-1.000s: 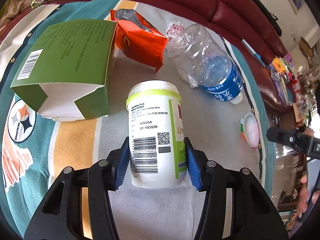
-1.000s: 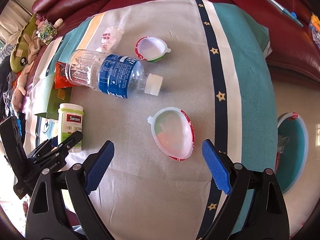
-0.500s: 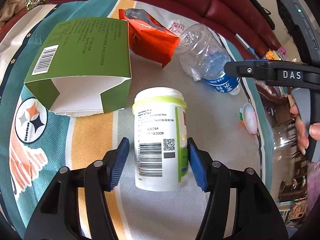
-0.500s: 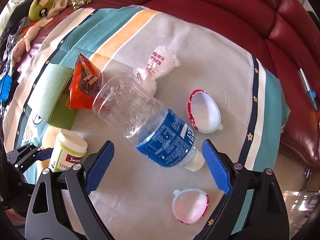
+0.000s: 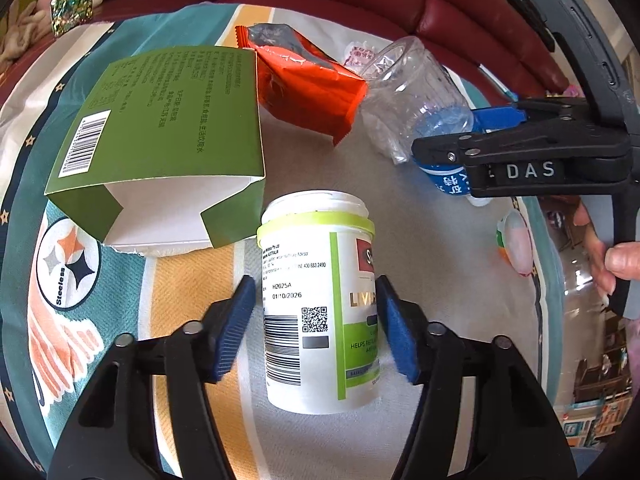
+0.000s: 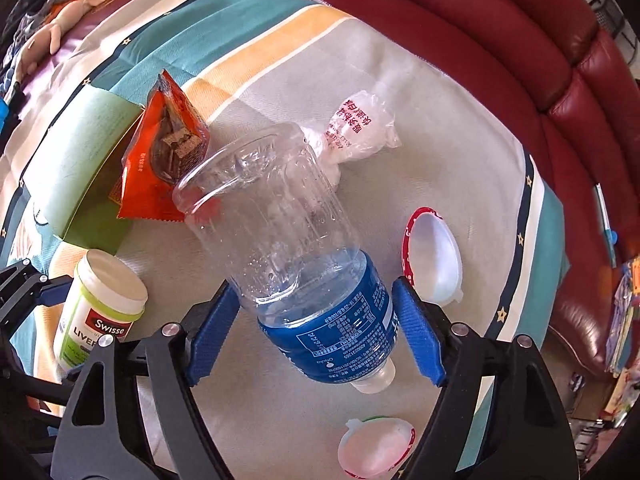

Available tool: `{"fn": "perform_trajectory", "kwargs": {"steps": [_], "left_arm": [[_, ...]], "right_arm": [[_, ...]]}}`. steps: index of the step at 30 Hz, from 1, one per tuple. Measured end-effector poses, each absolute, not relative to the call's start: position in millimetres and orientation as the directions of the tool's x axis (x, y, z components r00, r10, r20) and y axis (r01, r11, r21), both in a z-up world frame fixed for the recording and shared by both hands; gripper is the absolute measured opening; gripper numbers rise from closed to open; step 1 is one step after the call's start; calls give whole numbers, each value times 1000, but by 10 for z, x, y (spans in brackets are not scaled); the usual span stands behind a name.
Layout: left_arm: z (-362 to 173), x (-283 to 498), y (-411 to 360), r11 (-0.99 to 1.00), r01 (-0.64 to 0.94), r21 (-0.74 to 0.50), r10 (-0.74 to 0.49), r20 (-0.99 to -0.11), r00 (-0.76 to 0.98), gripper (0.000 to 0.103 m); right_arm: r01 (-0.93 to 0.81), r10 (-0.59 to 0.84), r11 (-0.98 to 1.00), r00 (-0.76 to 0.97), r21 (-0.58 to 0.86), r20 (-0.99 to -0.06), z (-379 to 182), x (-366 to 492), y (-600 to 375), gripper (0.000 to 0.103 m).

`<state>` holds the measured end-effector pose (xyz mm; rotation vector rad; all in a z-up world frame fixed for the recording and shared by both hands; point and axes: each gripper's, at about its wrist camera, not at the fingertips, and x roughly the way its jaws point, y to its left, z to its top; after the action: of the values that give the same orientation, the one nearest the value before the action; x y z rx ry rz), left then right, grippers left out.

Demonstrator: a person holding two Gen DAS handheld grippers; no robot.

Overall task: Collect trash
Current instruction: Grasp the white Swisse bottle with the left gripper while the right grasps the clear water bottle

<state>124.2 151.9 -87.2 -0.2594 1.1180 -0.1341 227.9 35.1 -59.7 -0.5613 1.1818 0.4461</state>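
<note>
Trash lies scattered over a striped blanket [image 6: 400, 92] spread on a dark red sofa [image 6: 500, 40], and we have one piece lined up in each tool.

Our left tool [image 5: 316, 324] straddles a white jar [image 5: 320, 312] with a green band, which stands upright on the blanket. Its jaws are closing. The right pad looks to be against the jar's side, the left pad just shy of it, so we judge the grip not yet firm. The jar stands upright, which lets us come down over it and pinch its round body across the middle.

Our right tool [image 6: 316, 332] reaches over a clear plastic bottle [image 6: 296, 256] that lies on its side, cap end towards us. Those jaws are closing too, with the blue label between the pads, and small gaps show on both sides, so nothing is pinched yet. We straddle the label because the bottle is stiffest near its neck; the clear body would likely buckle.

Beside the jar lies an open green box [image 5: 168, 136], and an orange wrapper [image 5: 308, 88] leans between the box and the bottle. A crumpled clear bag [image 6: 360, 128] sits behind the bottle's base, and two small plastic cups [image 6: 434, 256] lie near its cap. These wait for later trips, we expect. No bin shows in either view.
</note>
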Motion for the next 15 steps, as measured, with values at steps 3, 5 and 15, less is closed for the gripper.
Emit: {"fn": "perform_trajectory", "kwargs": {"steps": [3, 5, 15], "left_arm": [[-800, 1226, 1441, 970, -16, -244, -212, -871, 444, 51], [-738, 1201, 1406, 970, -7, -242, -213, -867, 451, 51], [-371, 979, 1116, 977, 38, -212, -201, -839, 505, 51]], "right_arm": [[-586, 61, 798, 317, -145, -947, -514, 2175, 291, 74], [-580, 70, 802, 327, -142, -942, -444, 2088, 265, 74], [-528, 114, 842, 371, -108, -922, -79, 1649, -98, 74]]}}
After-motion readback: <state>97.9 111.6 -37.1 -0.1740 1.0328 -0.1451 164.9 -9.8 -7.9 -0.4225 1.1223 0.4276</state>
